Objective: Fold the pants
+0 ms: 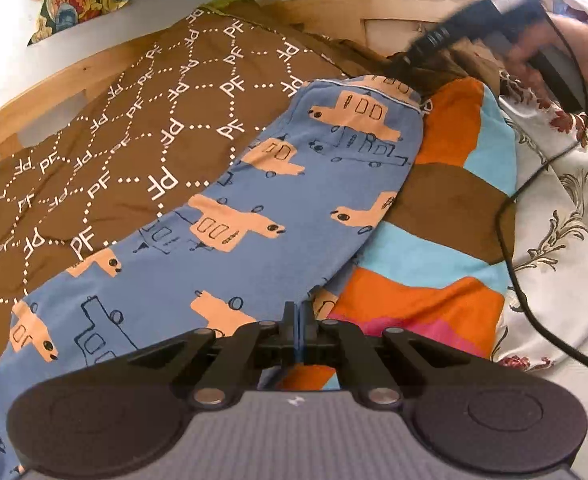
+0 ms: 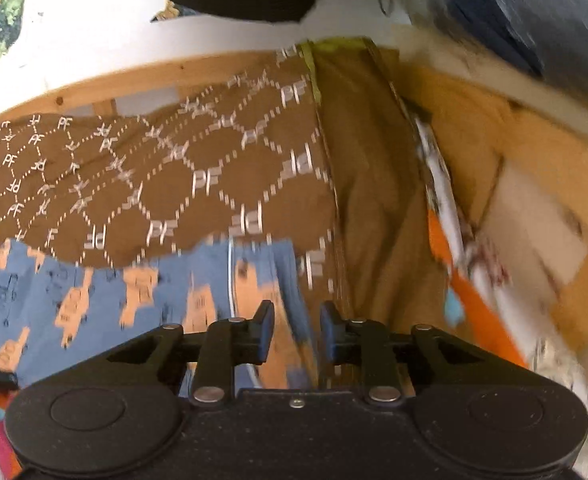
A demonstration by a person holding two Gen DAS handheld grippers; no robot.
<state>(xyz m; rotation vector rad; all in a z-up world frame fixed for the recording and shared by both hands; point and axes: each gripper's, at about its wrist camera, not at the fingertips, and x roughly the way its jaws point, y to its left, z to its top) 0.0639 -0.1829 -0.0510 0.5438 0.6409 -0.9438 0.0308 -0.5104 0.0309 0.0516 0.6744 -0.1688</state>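
nearest us, our left gripper (image 1: pixel 298 312) has its jaws pressed together; whether they pinch the edge of the pants (image 1: pixel 278 200) we cannot tell. the blue pants with peach trucks lie stretched across a brown quilt (image 1: pixel 114 140) and a striped cloth (image 1: pixel 446 208). our right gripper (image 2: pixel 297 330) hangs over the far end of the pants (image 2: pixel 94 300), jaws narrowly parted, nothing pressed between them. a black cable (image 1: pixel 510 240) trails over floral fabric (image 1: pixel 566 208).
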